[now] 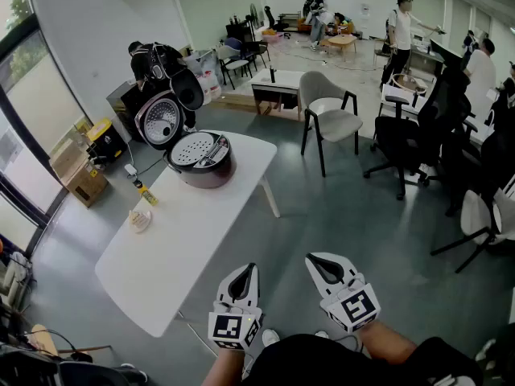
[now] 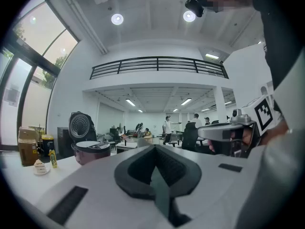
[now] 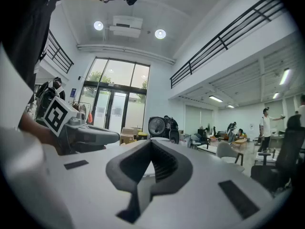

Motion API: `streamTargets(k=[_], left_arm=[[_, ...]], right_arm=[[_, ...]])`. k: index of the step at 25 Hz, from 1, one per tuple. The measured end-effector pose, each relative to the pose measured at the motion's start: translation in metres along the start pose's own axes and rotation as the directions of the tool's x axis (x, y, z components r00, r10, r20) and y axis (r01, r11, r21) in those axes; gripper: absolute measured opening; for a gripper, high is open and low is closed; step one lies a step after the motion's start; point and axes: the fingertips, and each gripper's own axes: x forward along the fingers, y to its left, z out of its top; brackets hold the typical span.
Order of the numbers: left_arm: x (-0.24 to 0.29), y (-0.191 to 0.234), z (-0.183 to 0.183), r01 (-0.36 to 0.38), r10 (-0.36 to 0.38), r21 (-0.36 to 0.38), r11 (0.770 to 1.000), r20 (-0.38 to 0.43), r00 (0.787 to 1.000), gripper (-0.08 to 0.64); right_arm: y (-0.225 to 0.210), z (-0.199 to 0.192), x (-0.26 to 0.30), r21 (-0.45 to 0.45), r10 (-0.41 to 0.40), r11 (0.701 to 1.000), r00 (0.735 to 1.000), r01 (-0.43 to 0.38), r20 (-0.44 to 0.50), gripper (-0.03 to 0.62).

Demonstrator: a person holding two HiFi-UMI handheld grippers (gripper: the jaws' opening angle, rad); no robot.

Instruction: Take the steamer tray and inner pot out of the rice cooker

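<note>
The dark red rice cooker [image 1: 203, 167] stands at the far end of the white table [image 1: 185, 244], its lid [image 1: 158, 119] swung up. A white perforated steamer tray [image 1: 193, 149] sits in its mouth and hides the inner pot. My left gripper [image 1: 245, 273] and right gripper [image 1: 318, 262] hang side by side off the table's near end, both shut and empty, well short of the cooker. The left gripper view shows the cooker [image 2: 88, 151] far off past the closed left gripper [image 2: 153, 149]. Over the closed right gripper [image 3: 151, 144], only the raised lid [image 3: 159, 127] shows.
A small yellow bottle [image 1: 145, 193] and a little dish [image 1: 140, 219] lie on the table's left side. A grey chair [image 1: 330, 119] and black office chairs [image 1: 402, 143] stand to the right. Cardboard boxes [image 1: 76, 175] sit by the window, and people stand at the back of the room.
</note>
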Motion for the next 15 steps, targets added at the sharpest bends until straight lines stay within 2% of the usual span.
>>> streamTargets(k=[8, 15], left_arm=[[-0.01, -0.004, 0.007, -0.015, 0.015, 0.021, 1.0, 0.015, 1.0, -0.003], [-0.017, 0.016, -0.007, -0.019, 0.018, -0.031, 0.999, -0.026, 0.999, -0.003]], right_arm=[[-0.004, -0.004, -0.008, 0.008, -0.019, 1.0, 1.0, 0.019, -0.015, -0.003], [-0.003, -0.005, 0.007, 0.045, -0.02, 0.999, 1.0, 0.021, -0.002, -0.002]])
